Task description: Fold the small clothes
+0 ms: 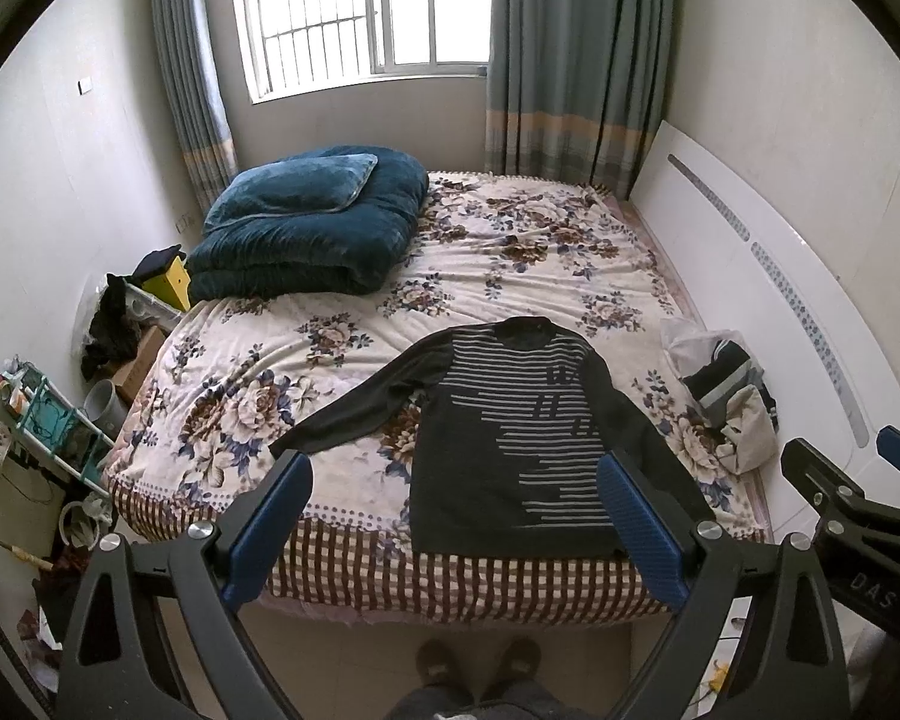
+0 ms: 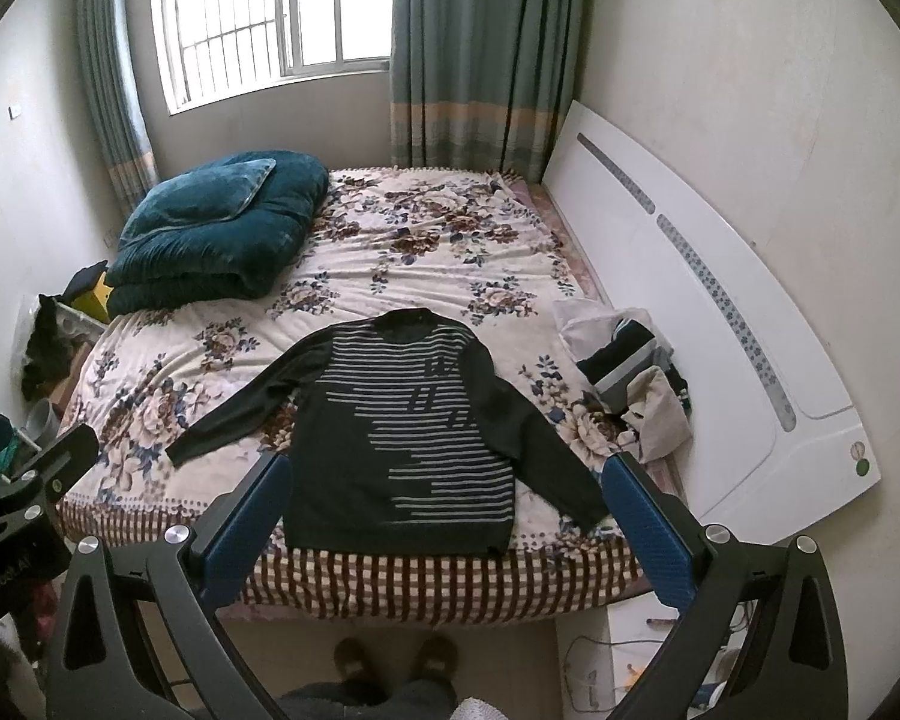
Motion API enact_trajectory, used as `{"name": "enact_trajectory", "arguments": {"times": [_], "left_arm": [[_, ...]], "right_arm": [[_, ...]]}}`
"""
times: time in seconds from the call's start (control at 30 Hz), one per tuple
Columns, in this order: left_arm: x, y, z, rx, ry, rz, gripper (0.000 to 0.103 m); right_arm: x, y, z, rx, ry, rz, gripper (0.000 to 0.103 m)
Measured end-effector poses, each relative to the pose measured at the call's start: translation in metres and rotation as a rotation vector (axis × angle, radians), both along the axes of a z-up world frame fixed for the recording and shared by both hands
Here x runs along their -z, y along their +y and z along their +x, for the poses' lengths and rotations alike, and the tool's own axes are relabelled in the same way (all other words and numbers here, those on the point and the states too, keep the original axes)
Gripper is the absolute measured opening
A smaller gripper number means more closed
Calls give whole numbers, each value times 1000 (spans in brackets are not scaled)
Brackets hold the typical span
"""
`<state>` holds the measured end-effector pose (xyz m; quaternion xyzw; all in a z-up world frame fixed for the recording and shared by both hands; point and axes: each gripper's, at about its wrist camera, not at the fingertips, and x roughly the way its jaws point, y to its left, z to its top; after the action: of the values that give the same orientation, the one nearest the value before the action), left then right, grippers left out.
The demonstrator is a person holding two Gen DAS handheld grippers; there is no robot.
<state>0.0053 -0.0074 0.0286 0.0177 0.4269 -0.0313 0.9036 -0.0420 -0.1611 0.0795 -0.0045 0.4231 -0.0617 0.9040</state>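
Note:
A dark long-sleeved sweater with pale stripes (image 1: 510, 420) (image 2: 414, 438) lies flat near the foot of the bed, neck toward the window, both sleeves spread out. My left gripper (image 1: 453, 468) hovers open above the bed's near edge, well short of the sweater, nothing between its blue pads (image 1: 270, 528). My right gripper (image 2: 447, 471) is likewise open and empty, held back from the hem. Each view catches the other gripper at its side edge.
A floral bedspread (image 1: 510, 252) covers the bed. A folded teal quilt with pillow (image 1: 306, 228) sits at the far left corner. A heap of clothes (image 1: 726, 396) (image 2: 636, 378) lies by the white headboard (image 2: 720, 312). The person's feet (image 1: 480, 660) stand at the bedside. Clutter fills the left floor.

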Motion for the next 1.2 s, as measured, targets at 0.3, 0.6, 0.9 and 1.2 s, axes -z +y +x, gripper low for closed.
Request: {"name": "enact_trajectory", "arguments": {"times": [0.3, 0.6, 0.9, 1.2], "left_arm": [[10, 3, 13, -12, -21, 8, 97], [87, 13, 73, -23, 2, 17, 103], [210, -39, 170, 31, 154, 84, 103], [398, -92, 254, -5, 377, 215, 103]], "right_arm": [[18, 2, 3, 17, 14, 13, 103], [108, -51, 50, 239, 68, 94, 103], [282, -210, 88, 633, 264, 292, 103], [523, -392, 96, 1024, 401, 629, 100]]}}
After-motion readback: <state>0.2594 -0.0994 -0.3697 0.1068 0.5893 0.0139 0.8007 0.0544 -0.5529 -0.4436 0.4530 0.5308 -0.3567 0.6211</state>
